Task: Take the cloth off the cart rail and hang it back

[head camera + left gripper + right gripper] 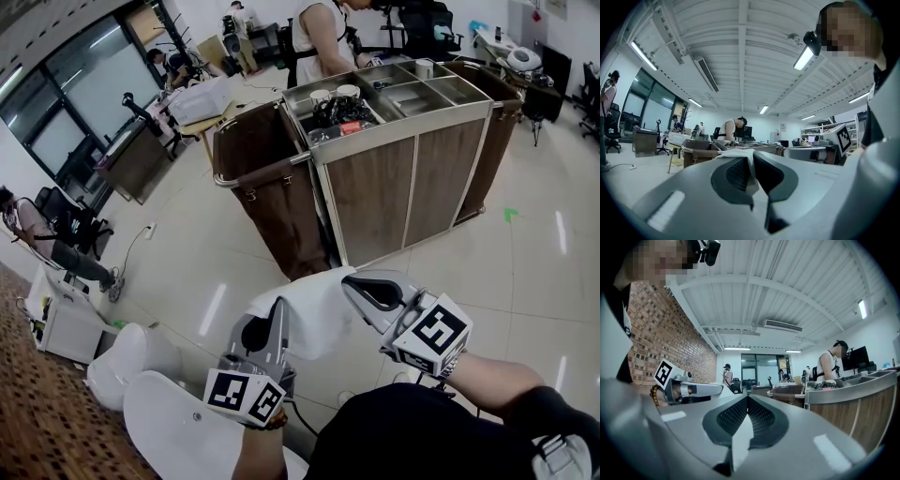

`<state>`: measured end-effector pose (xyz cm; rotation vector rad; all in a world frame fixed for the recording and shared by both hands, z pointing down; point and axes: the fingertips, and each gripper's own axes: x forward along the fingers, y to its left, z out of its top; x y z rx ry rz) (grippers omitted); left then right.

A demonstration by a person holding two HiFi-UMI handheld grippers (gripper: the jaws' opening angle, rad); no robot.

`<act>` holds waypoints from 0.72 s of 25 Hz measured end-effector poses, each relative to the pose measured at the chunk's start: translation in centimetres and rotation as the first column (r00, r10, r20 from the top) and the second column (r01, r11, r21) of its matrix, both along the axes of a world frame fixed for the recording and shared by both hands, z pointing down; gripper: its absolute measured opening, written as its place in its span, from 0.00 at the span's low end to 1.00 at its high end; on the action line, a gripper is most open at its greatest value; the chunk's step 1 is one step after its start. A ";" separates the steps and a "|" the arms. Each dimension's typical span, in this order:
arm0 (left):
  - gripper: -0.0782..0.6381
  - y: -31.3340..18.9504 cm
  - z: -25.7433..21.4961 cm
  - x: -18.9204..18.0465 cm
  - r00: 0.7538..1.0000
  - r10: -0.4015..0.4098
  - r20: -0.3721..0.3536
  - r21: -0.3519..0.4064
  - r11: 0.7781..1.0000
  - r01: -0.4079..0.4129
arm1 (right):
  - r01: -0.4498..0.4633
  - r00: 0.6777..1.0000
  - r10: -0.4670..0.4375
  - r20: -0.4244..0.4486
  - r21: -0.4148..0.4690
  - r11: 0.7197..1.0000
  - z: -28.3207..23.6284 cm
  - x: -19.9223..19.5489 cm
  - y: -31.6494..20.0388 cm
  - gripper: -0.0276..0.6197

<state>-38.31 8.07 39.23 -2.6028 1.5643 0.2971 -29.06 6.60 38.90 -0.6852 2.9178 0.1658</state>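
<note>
Open workroom with a glossy pale tiled floor [469, 272] under a white beamed ceiling [740, 47].
Strip lights [804, 58] glow overhead near a ceiling air unit [783, 326]. A red brick wall [661, 333] runs down one side, and tall dark-framed windows [66, 103] line another. Desks [136, 159] and office chairs [70, 220] stand by the glass, with people [319, 37] among them.

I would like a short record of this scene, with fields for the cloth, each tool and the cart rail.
cloth: white, held up between both tools, not on the rail
left tool: shut on the cloth
right tool: shut on the cloth
cart rail: ahead of the tools, no cloth on the visible part
</note>
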 end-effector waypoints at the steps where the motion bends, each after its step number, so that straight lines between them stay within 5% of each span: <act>1: 0.12 0.0 -0.1 0.1 1.000 0.001 0.002 -0.001 1.000 -0.001 | 0.000 1.000 0.000 -0.002 -0.002 1.000 -0.1 0.0 0.0 0.04; 10: 0.12 -2.1 -0.5 2.6 0.999 0.035 0.023 -0.014 0.999 -0.034 | -0.033 0.999 0.033 0.007 -0.011 0.999 0.0 2.5 -1.6 0.04; 18: 0.12 -6.2 -0.2 8.9 0.994 0.104 0.039 -0.036 0.994 -0.103 | -0.076 0.997 0.076 0.010 -0.010 0.997 0.7 8.0 -4.2 0.05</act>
